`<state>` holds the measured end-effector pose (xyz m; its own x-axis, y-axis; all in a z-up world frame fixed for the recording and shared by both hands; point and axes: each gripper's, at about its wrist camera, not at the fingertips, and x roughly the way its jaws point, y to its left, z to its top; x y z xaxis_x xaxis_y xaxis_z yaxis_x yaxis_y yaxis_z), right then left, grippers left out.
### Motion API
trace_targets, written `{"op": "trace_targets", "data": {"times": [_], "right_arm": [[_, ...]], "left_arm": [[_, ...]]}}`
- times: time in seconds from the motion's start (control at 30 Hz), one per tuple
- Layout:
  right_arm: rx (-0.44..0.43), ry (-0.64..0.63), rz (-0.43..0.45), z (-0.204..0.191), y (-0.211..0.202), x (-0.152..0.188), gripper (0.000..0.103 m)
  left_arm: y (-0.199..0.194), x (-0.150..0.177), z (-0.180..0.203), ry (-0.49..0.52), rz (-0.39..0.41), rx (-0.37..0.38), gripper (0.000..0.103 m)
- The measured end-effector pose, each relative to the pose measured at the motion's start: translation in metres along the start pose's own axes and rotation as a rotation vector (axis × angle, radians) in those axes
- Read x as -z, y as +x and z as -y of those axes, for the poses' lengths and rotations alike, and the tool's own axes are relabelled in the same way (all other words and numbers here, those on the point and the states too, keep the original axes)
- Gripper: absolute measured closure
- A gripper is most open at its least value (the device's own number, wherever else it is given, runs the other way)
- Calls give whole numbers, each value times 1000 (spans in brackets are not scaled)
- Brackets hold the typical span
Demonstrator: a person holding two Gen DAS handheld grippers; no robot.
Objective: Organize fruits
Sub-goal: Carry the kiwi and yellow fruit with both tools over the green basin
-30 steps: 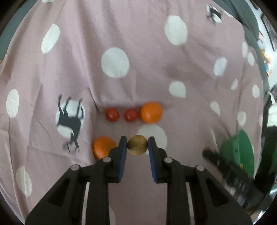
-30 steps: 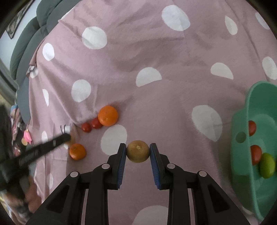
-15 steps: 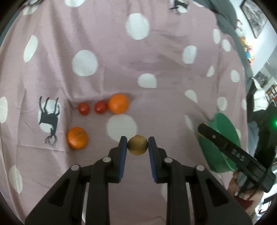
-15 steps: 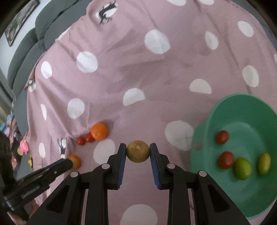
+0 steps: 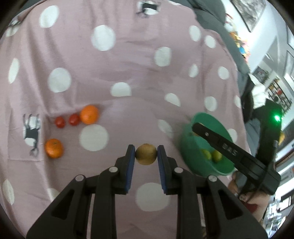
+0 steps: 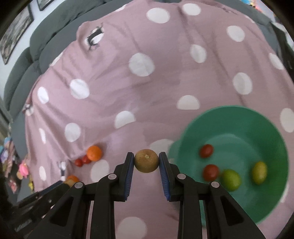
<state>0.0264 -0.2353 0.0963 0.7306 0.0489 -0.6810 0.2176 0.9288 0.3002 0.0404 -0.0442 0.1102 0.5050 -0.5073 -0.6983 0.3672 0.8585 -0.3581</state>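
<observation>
My left gripper [image 5: 146, 154] is shut on a brown round fruit [image 5: 146, 154], held above the pink dotted cloth [image 5: 128, 64]. My right gripper [image 6: 146, 161] is shut on a second brown fruit [image 6: 146, 160], just left of the green bowl [image 6: 268, 139]. Inside the bowl lie two red tomatoes [image 6: 211, 171] and two green fruits [image 6: 231, 179]. On the cloth to the left rest two oranges [image 5: 89, 114] [image 5: 53, 148] and two small tomatoes [image 5: 74, 119]. In the left wrist view the right gripper [image 5: 195, 128] reaches over the bowl [image 5: 187, 147].
Grey sofa cushions [image 6: 36, 46] border the cloth at the back and left. Colourful toys [image 6: 22, 169] lie off the cloth's left edge. A person's hand [image 5: 253, 200] holds the right gripper at the lower right. Framed pictures [image 5: 249, 11] hang on the wall.
Both grippers have risen and swung to the right with their brown fruits. The green bowl has come further into both views; the oranges and tomatoes have slid left.
</observation>
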Motion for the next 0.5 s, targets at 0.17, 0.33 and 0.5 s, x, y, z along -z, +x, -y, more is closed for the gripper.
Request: {"op": "trace_targets", "data": {"times": [0.17, 0.33, 0.5], "right_arm": [[68, 33, 44, 23, -12, -5, 73], [99, 81, 81, 45, -25, -9, 73], [174, 139, 114, 73, -37, -11, 73]], "left_arm": [[5, -4, 23, 47, 12, 14, 79], [13, -12, 45, 87, 33, 21, 79], [38, -13, 74, 115, 28, 29, 79]]}}
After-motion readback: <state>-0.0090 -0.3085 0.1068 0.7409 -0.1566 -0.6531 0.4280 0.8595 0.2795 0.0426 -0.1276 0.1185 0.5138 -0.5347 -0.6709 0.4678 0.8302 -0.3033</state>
